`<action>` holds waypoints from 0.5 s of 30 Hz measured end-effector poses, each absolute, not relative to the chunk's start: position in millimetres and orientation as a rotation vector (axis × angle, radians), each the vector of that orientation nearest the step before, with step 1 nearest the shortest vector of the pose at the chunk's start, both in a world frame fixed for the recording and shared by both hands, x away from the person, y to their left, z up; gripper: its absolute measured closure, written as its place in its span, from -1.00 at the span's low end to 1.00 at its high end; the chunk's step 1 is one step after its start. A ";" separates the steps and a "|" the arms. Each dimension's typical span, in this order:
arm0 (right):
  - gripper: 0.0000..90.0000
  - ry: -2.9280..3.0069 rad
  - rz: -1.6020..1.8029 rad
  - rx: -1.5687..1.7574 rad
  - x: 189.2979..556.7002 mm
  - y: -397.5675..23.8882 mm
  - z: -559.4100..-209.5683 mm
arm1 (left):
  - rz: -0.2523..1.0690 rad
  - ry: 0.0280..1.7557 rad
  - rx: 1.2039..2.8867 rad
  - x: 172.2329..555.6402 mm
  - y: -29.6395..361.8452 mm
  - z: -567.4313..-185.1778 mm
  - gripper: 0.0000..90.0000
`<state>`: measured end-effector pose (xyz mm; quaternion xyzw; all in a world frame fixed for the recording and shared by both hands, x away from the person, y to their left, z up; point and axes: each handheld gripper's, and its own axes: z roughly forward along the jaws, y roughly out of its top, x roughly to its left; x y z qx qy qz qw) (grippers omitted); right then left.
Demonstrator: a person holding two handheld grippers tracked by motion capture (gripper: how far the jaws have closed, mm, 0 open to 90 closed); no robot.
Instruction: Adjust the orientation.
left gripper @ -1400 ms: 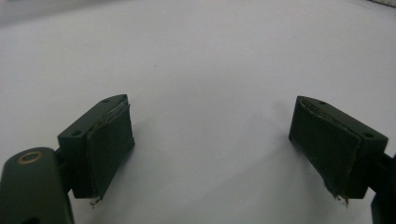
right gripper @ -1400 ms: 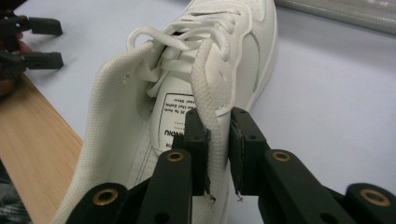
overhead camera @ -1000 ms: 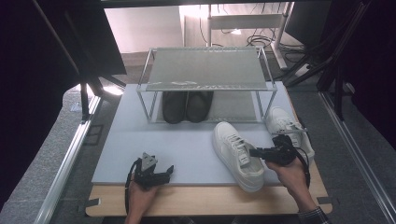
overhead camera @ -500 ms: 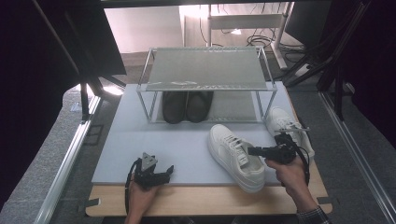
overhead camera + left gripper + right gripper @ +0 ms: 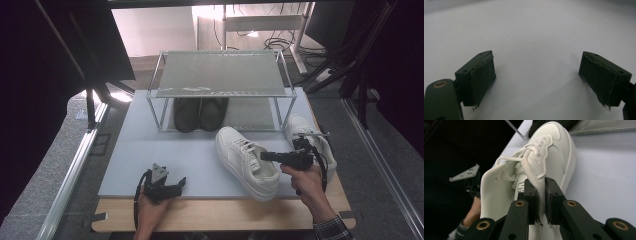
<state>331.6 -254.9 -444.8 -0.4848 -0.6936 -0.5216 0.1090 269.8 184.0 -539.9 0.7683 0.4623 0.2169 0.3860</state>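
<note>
resting at the near edge of the desk (image 5: 125, 170), the left gripper (image 5: 172, 186) has its fingers (image 5: 482, 75) spread wide over bare grey surface. the right gripper (image 5: 267, 156) has its fingers (image 5: 534, 200) pinched on the collar of the white sneaker (image 5: 246, 161), mid-desk. a second white sneaker (image 5: 300, 127) lies just beyond the right hand. farther back the wire shoe rack (image 5: 220, 80) shelters dark shoes (image 5: 200, 114); open room lies left.

My bench sits in a lab: padded worktable (image 5: 150, 165), dark frame struts (image 5: 95, 107), floor cables (image 5: 280, 45).
</note>
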 end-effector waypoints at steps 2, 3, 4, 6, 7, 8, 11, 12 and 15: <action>0.80 -2.021 -1.547 -1.419 333.2 -253.2 -444.2 | 0.552 1.177 1.957 269.8 184.0 -539.8 -0.71; 0.80 -2.013 -1.554 -1.416 334.0 -252.4 -443.7 | 0.552 1.177 1.956 269.8 184.0 -539.8 -0.71; 0.80 -2.006 -1.563 -1.416 334.6 -251.6 -442.9 | 0.552 1.177 1.957 269.8 184.0 -539.8 -0.71; 0.80 -1.995 -1.583 -1.409 335.9 -249.7 -440.5 | 0.552 1.177 1.957 269.8 184.0 -539.8 -0.71; 0.80 -1.994 -1.590 -1.407 336.3 -249.2 -439.6 | 0.553 1.178 1.958 269.7 184.0 -539.7 -0.71; 0.80 -1.990 -1.598 -1.401 337.0 -248.6 -438.2 | 0.553 1.177 1.957 269.8 184.0 -539.8 -0.71; 0.80 -1.975 -1.606 -1.392 339.3 -247.1 -433.4 | 0.553 1.178 1.956 269.7 183.9 -539.8 -0.71; 0.80 -1.973 -1.608 -1.388 339.9 -246.4 -431.4 | 0.553 1.177 1.958 269.7 184.0 -539.7 -0.71; 0.80 -1.978 -1.617 -1.373 341.5 -242.8 -423.5 | 0.554 1.178 1.958 269.7 184.0 -539.7 -0.71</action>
